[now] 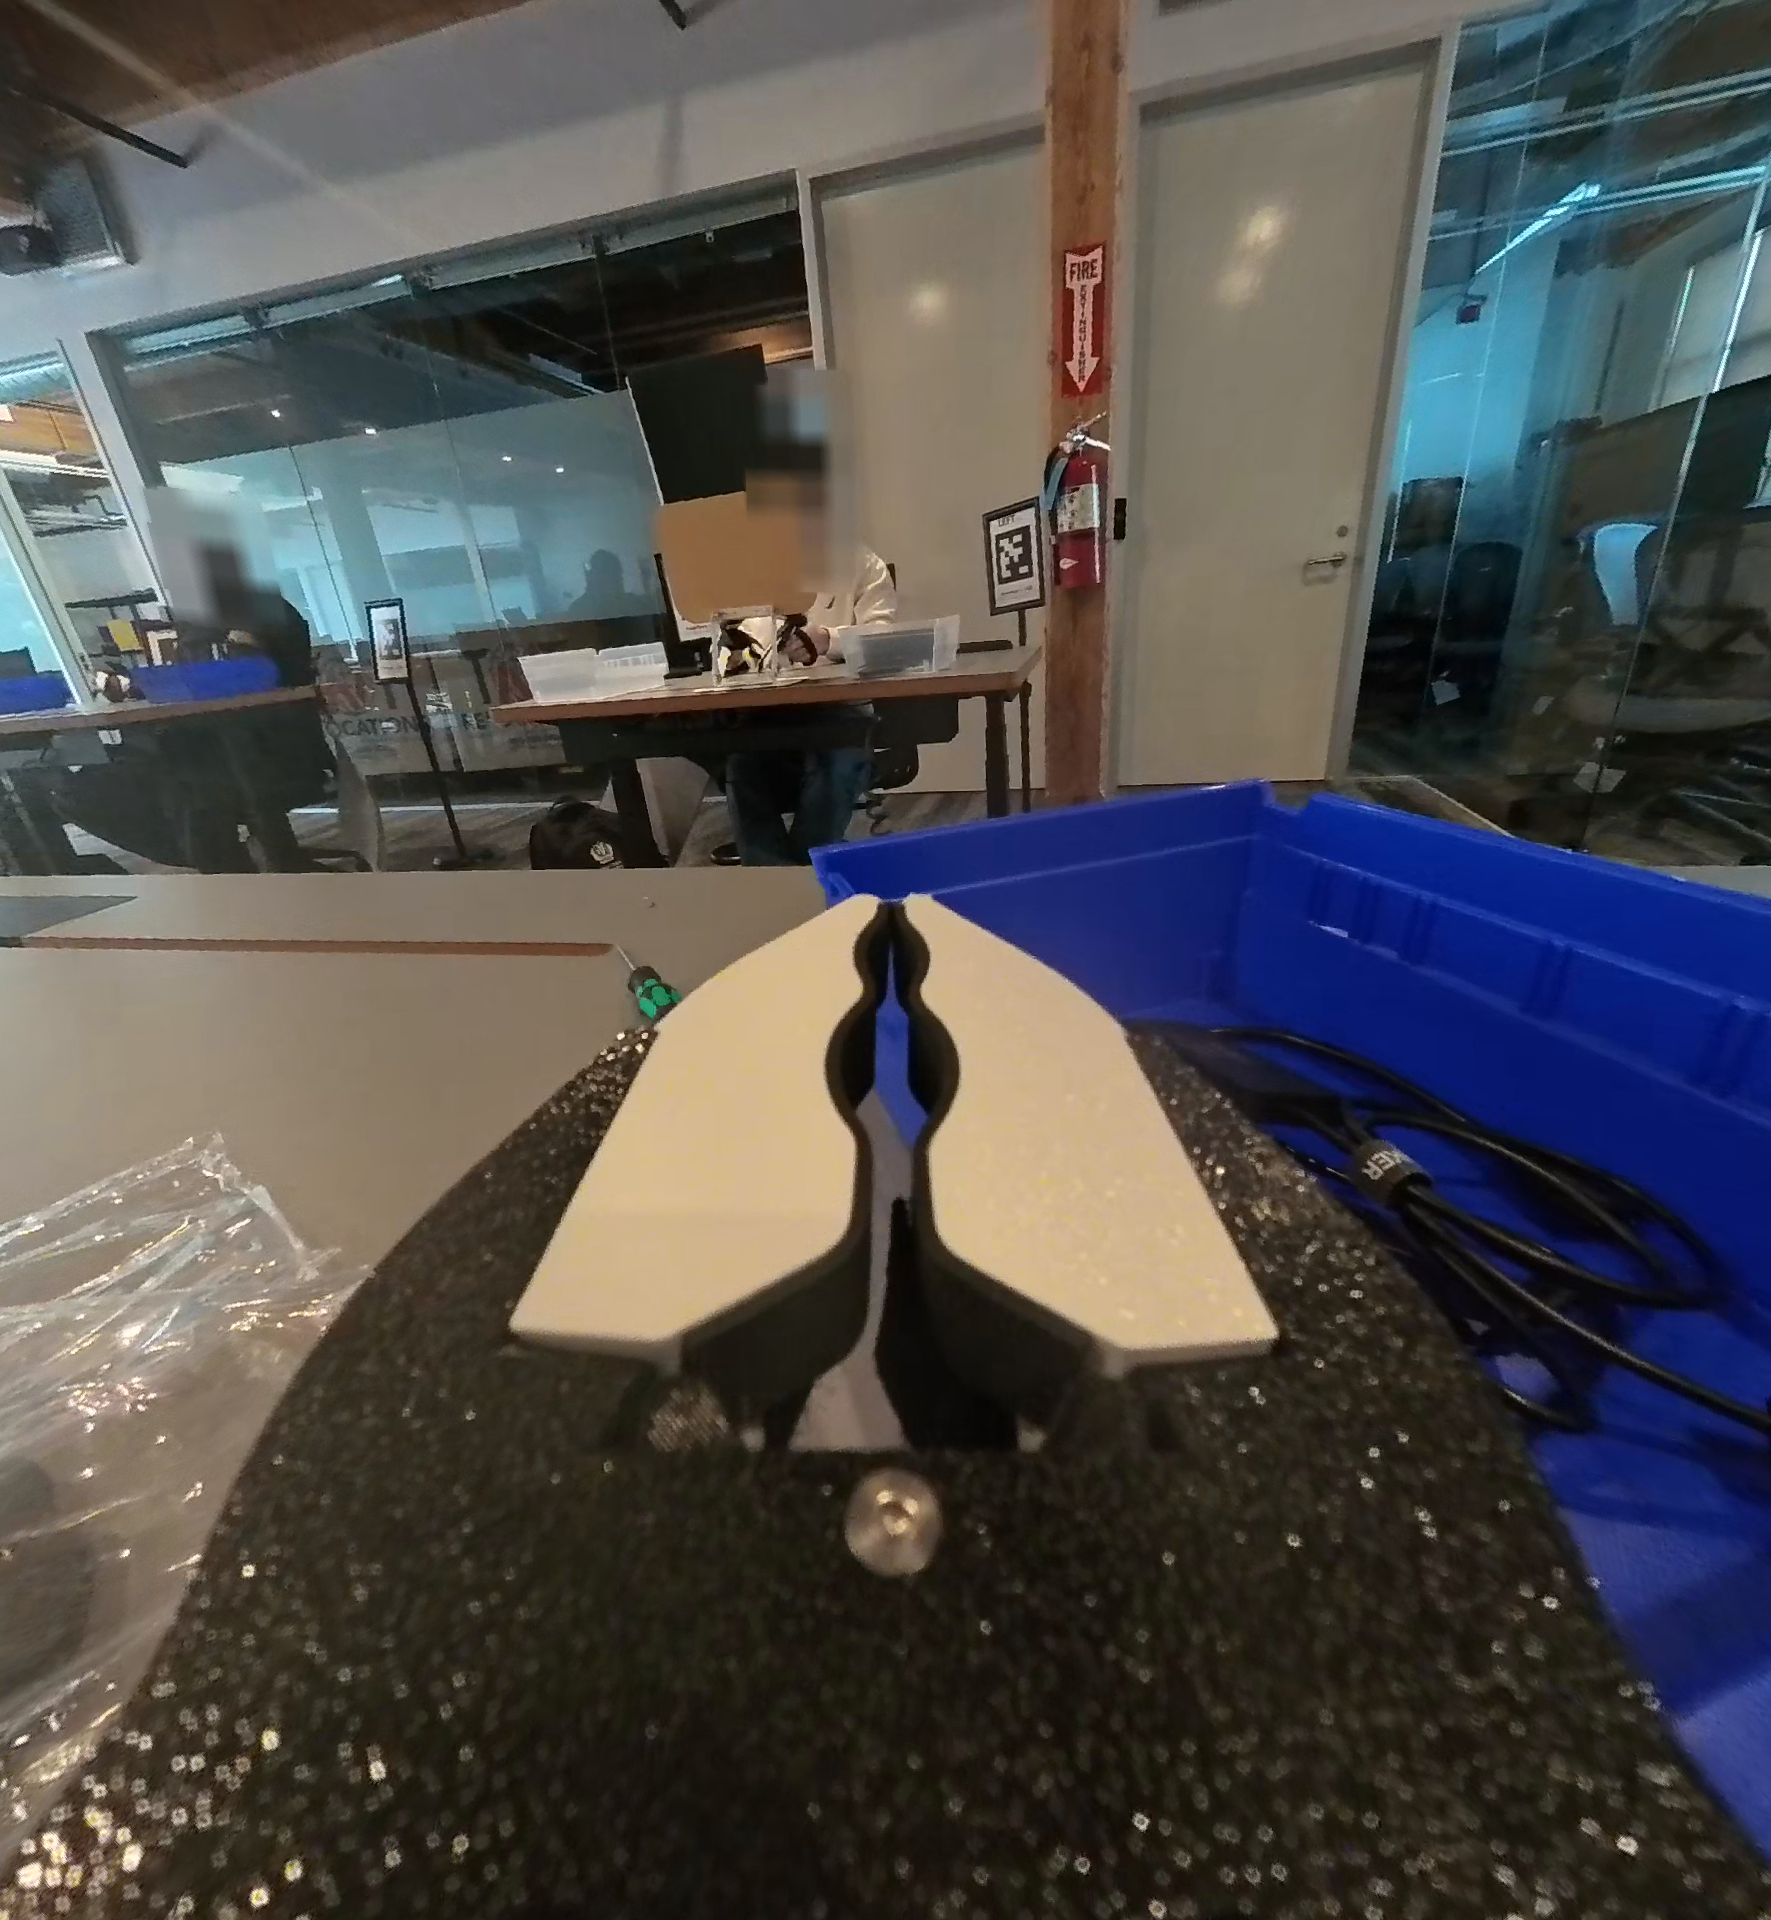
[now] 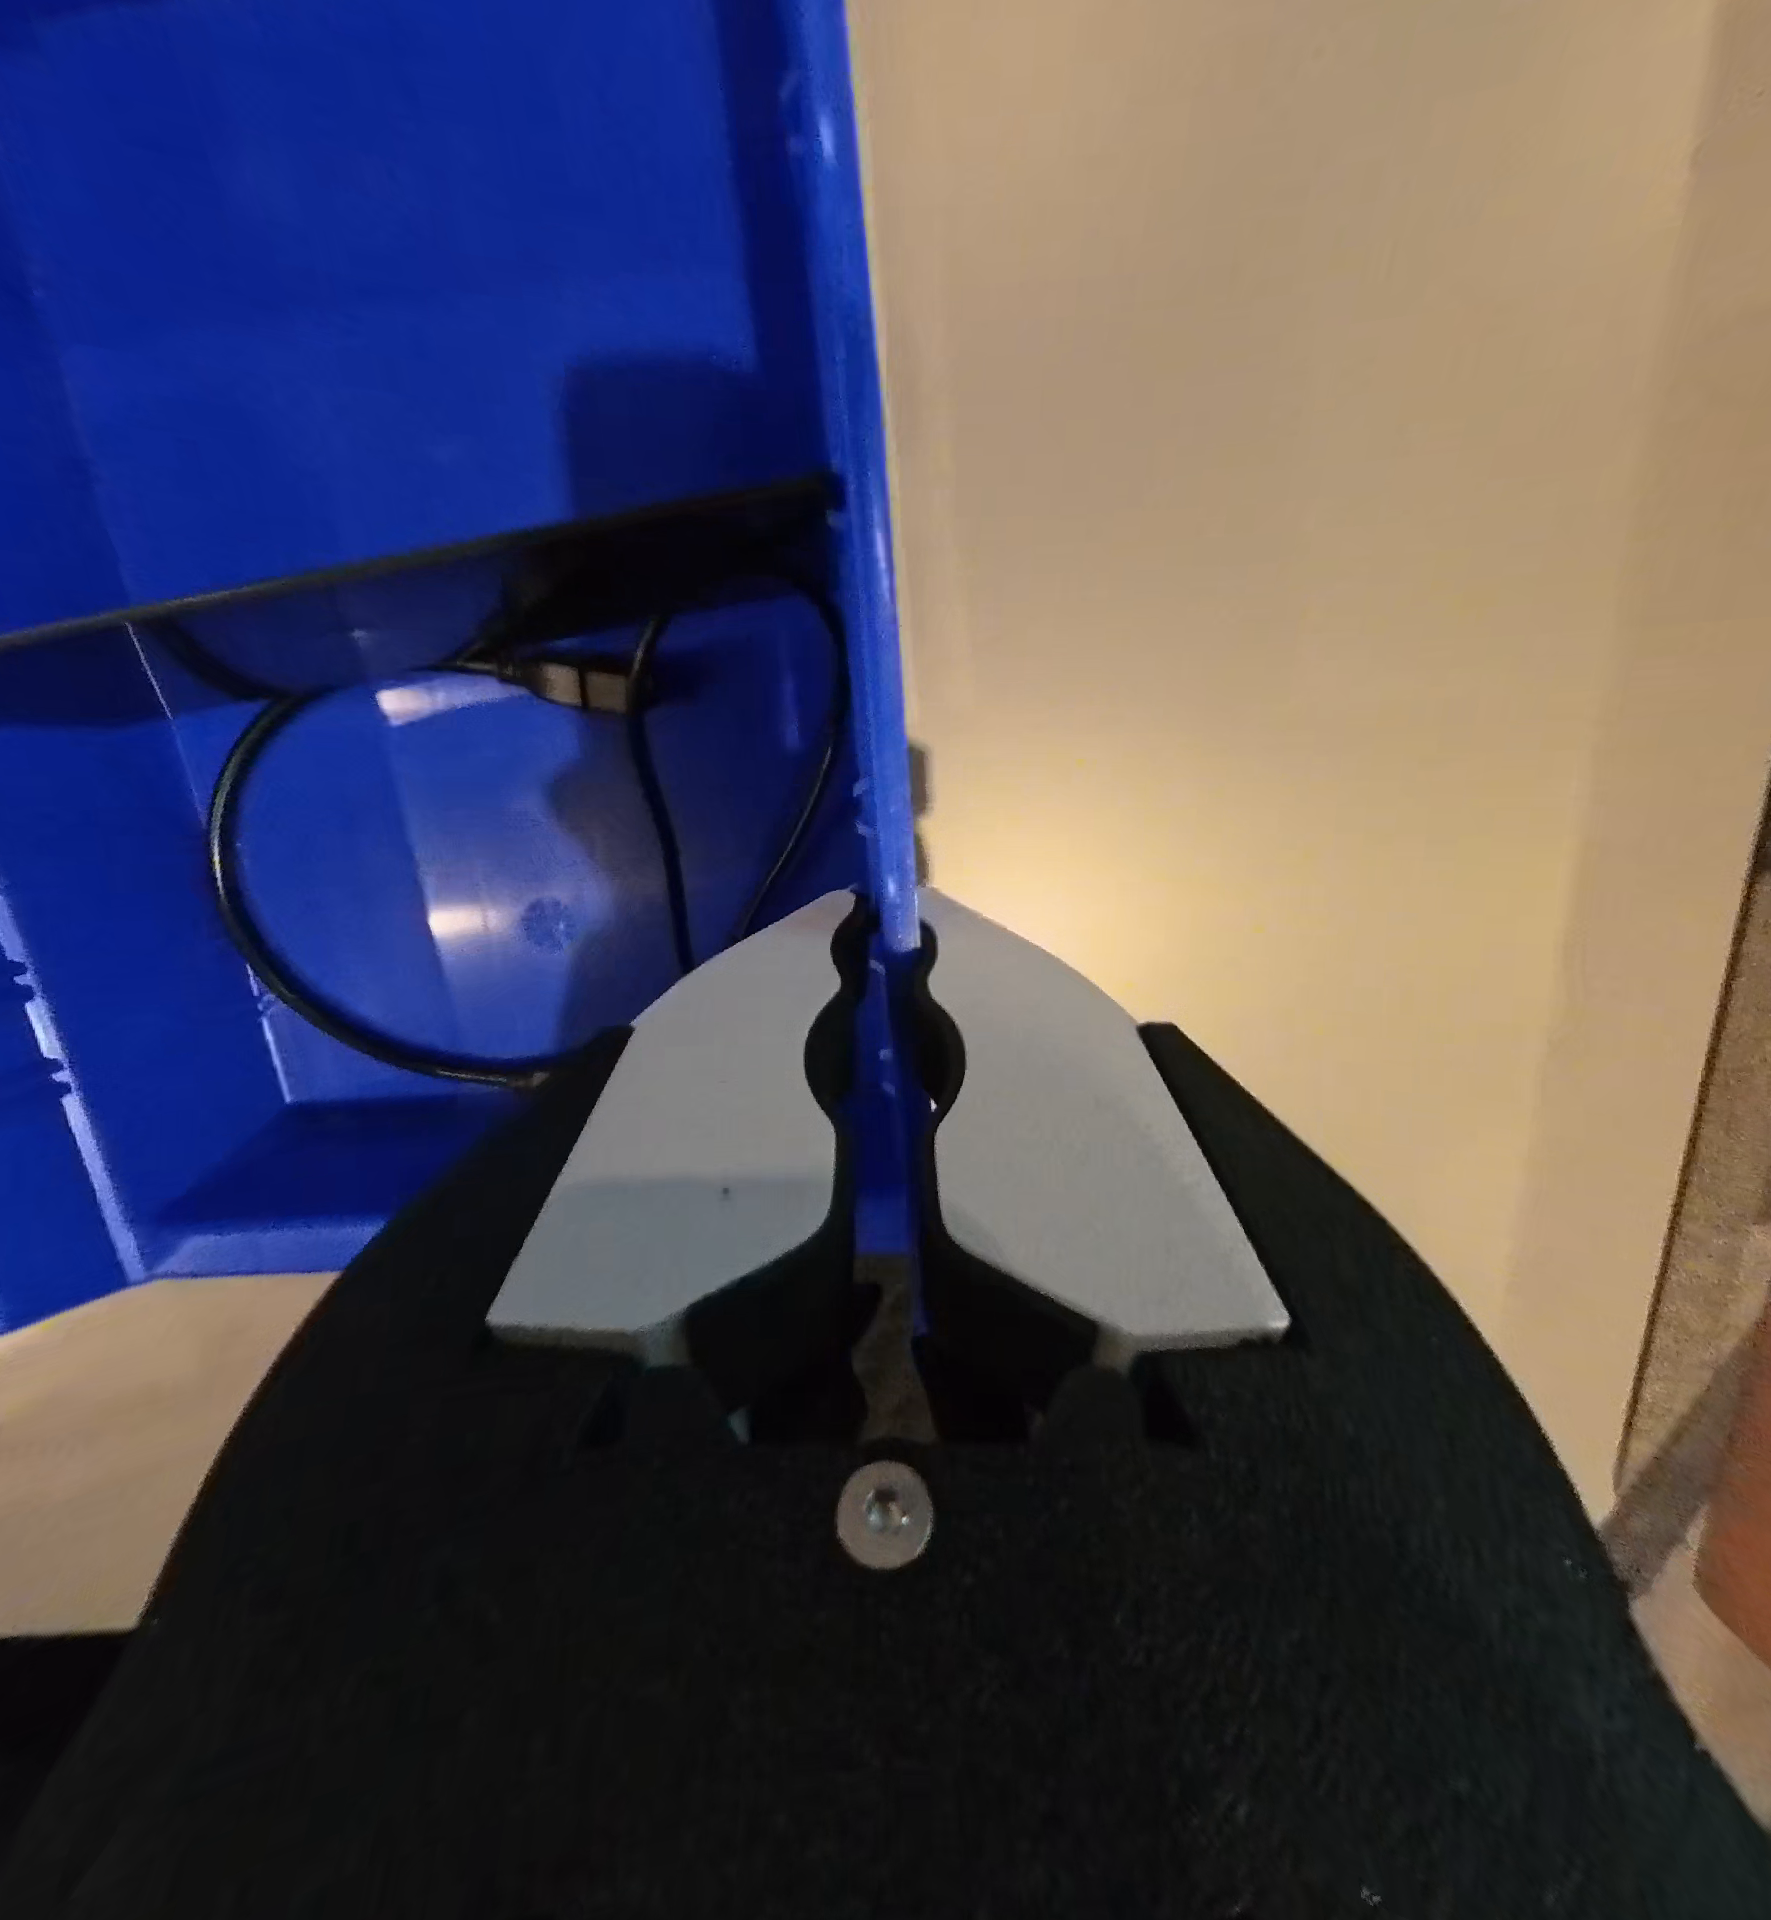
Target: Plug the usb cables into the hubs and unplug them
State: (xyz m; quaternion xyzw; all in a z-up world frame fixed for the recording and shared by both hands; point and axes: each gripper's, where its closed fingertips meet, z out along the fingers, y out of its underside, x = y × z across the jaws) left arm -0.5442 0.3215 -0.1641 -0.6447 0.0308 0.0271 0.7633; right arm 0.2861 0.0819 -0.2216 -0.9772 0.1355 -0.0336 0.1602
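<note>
In the left wrist view, the left tongs (image 1: 891,914) are seen pressed together at the tips, with nothing held between them. They are poised above the grey worktop (image 1: 237,1039), at the near corner of a blue plastic bin (image 1: 1483,935). Inside that bin, at about three o'clock, a bundle of black usb cables (image 1: 1432,1226) is lying coiled and bound by a strap. A green-handled screwdriver (image 1: 650,995) is glimpsed at eleven o'clock of the tongs' tips, and crumpled clear plastic wrap (image 1: 102,1330) is spread at eight o'clock. No hub can be made out here.

In the right wrist view, the right tongs (image 2: 886,914) are clamped on the bin's thin side wall (image 2: 860,520), which runs up toward twelve o'clock. Within the bin, at ten o'clock, a black cable (image 2: 237,831) is looped on the floor, and silver usb plugs (image 2: 580,686) are lying near a black divider strip (image 2: 372,571). Whether a hub sits there cannot be told.

The cable is judged light and limp, so it would sag and swing if taken mid-length. The rigid plug housing is judged the best place for a hold, just behind the metal end, squarely, so that it can be pushed straight. The smooth housing may slip under a slack pinch.
</note>
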